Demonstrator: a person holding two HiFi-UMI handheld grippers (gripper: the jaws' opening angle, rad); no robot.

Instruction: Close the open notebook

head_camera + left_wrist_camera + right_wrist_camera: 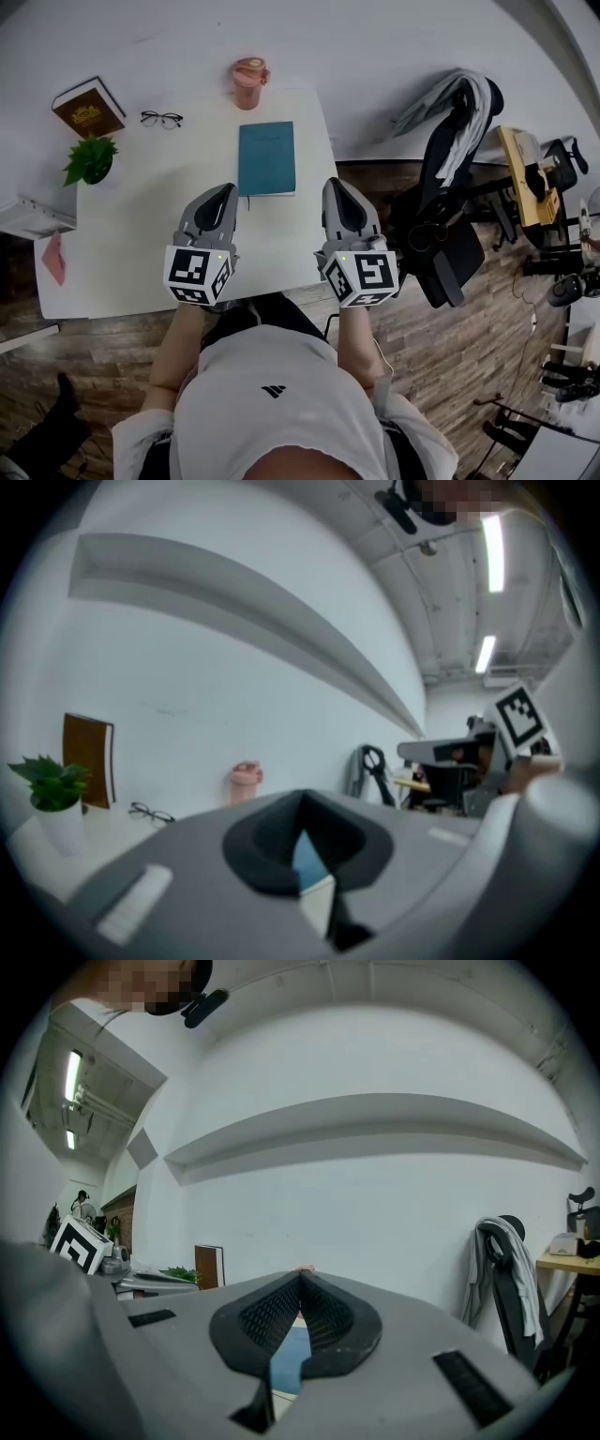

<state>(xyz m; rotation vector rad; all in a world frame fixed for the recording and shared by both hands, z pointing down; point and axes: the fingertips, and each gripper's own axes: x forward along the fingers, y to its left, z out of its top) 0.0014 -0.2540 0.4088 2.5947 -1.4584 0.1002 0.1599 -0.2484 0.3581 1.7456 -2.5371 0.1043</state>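
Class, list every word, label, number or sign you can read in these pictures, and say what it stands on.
None is readable.
Book: gold cover print, too blurred.
Notebook: cover shows nothing readable.
Shirt: small dark logo, no words.
Left gripper, right gripper: square markers, no letters.

Bright, even light falls from ceiling strip lamps (492, 553), with soft shadows and dark, fisheye-warped edges.
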